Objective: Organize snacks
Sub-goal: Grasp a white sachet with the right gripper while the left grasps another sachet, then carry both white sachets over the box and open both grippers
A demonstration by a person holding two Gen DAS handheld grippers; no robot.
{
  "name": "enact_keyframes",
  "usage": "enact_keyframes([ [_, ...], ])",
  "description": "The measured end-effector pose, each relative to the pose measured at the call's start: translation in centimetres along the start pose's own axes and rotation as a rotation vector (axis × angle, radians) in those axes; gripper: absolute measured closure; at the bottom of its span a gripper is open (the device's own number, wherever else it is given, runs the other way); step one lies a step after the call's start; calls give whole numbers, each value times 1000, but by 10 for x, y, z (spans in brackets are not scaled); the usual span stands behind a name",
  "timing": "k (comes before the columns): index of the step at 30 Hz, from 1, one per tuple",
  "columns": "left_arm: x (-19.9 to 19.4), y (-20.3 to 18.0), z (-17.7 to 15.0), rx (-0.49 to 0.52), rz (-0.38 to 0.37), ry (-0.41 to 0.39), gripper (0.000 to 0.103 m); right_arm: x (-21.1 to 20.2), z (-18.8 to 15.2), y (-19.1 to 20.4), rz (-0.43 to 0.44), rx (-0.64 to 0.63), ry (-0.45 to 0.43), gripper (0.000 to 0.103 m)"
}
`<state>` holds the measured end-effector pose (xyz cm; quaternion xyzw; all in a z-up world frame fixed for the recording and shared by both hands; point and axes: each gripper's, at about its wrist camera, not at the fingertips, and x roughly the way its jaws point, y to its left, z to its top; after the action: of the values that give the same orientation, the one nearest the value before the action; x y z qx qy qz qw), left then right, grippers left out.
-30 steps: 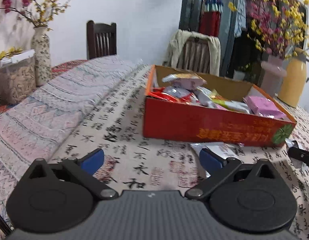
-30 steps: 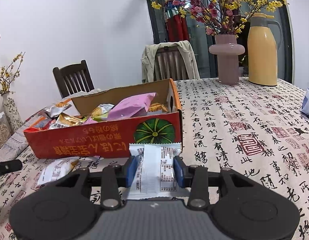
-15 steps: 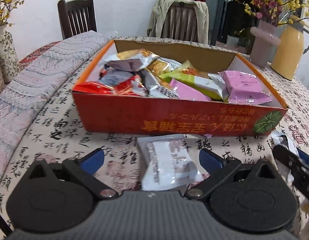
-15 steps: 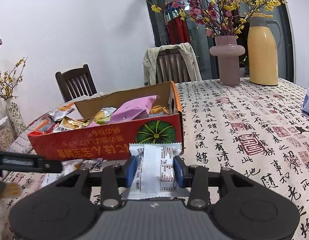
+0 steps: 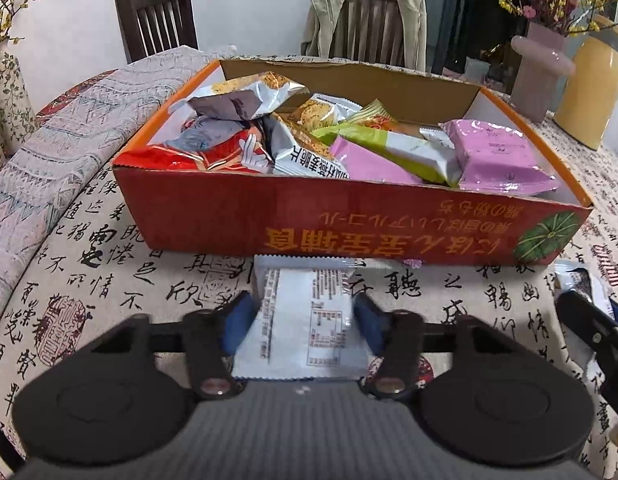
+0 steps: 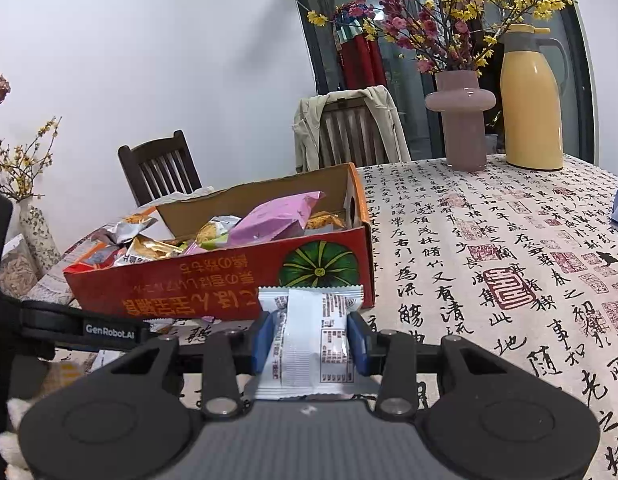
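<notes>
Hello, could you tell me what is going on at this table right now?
A person is tidying snacks into the orange cardboard box, using a handheld claw in each hand. The right claw is shut on a white snack packet in front of the box. The left claw has just been closing around another white packet lying on the tablecloth, pads at its sides.

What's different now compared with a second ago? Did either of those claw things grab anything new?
The left gripper swung across to face the orange snack box and its jaws have just been closing around a white snack packet lying on the tablecloth in front of it; the blue pads now meet the packet's sides. The right gripper stayed put, still clamped on its own white packet. The box did not move.
</notes>
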<state>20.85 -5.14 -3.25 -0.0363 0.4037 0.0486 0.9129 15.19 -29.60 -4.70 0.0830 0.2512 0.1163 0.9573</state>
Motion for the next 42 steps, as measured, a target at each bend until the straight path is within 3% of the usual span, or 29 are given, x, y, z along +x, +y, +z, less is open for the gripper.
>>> enact_keyframes([
  [11, -23, 8, -12, 8, -46, -67, 56, 0, 0, 1, 0, -4, -6, 63],
  [22, -64, 9, -20, 26, -109, -208, 56, -10, 0, 13, -7, -64, -58, 63],
  [32, -87, 12, -7, 17, -114, -297, 56, -29, 25, 33, 23, -83, -142, 63],
  [42, -100, 17, 25, -4, -100, -388, 56, -26, 58, 55, 26, -118, -221, 63],
])
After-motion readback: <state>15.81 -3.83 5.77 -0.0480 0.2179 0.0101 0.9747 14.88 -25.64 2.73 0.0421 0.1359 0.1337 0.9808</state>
